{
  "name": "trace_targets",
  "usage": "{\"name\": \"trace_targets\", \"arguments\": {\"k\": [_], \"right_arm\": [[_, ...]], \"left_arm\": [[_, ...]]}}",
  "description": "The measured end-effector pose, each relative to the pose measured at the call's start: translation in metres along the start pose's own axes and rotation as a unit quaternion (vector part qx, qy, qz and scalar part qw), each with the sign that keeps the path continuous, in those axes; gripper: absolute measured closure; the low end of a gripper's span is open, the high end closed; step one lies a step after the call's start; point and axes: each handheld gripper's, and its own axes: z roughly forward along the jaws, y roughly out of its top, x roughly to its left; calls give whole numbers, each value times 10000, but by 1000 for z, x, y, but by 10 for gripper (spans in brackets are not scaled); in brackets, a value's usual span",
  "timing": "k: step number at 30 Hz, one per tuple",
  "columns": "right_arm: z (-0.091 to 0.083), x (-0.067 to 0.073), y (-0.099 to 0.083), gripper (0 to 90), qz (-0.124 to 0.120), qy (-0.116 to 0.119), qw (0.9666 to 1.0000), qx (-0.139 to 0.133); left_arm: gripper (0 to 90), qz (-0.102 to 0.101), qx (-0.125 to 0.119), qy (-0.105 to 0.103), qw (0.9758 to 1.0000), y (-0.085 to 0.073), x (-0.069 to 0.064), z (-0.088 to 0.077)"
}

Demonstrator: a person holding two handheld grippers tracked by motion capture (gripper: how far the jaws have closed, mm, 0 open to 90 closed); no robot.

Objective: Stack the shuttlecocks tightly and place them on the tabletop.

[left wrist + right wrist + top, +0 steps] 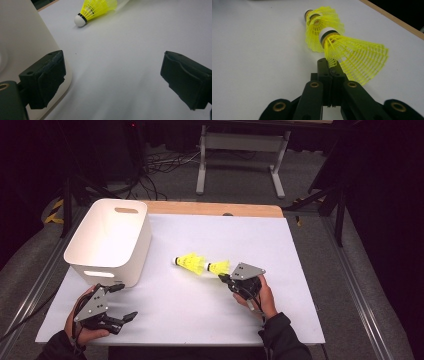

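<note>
Two yellow mesh shuttlecocks with white corks are on the white table top. One shuttlecock (189, 262) (332, 17) (96, 8) lies on its side near the middle. Just right of it is the second shuttlecock (218, 267) (354, 57), its cork pointing at the first one's skirt. My right gripper (224, 277) (331, 65) is shut on the rim of this second shuttlecock's skirt, with mesh pinched between the jaw tips. At the table's front left, beside the bin, my left gripper (125, 302) (112, 80) stands open with only bare table between its jaws.
A white plastic bin (107, 240) (20, 37) with handle slots stands at the left of the table, close to my left gripper. The table's wooden far edge (215, 209) runs behind. Beyond it are a metal frame and cables on the floor.
</note>
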Motion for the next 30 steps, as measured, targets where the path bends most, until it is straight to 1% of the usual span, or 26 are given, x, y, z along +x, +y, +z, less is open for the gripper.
{"name": "trace_targets", "arguments": {"k": [8, 11, 15, 17, 25, 30], "right_arm": [[15, 3, 6, 897, -61, 57, 9999, 98], [20, 1, 8, 896, -26, 51, 9999, 118], [27, 1, 11, 895, 86, 124, 9998, 135], [31, 2, 13, 895, 71, 136, 9997, 180], [42, 3, 19, 893, 106, 202, 9996, 164], [49, 6, 24, 892, 86, 233, 9995, 168]], "left_arm": [[67, 4, -6, -7, 10000, 0, 0, -1], [67, 7, -3, -10, 10000, 0, 0, -1], [67, 10, -1, -20, 10000, 0, 0, -1], [67, 8, 1, -18, 10000, 0, 0, -1], [71, 28, 4, -33, 10000, 0, 0, -1], [71, 25, -4, -43, 10000, -1, 0, -1]]}}
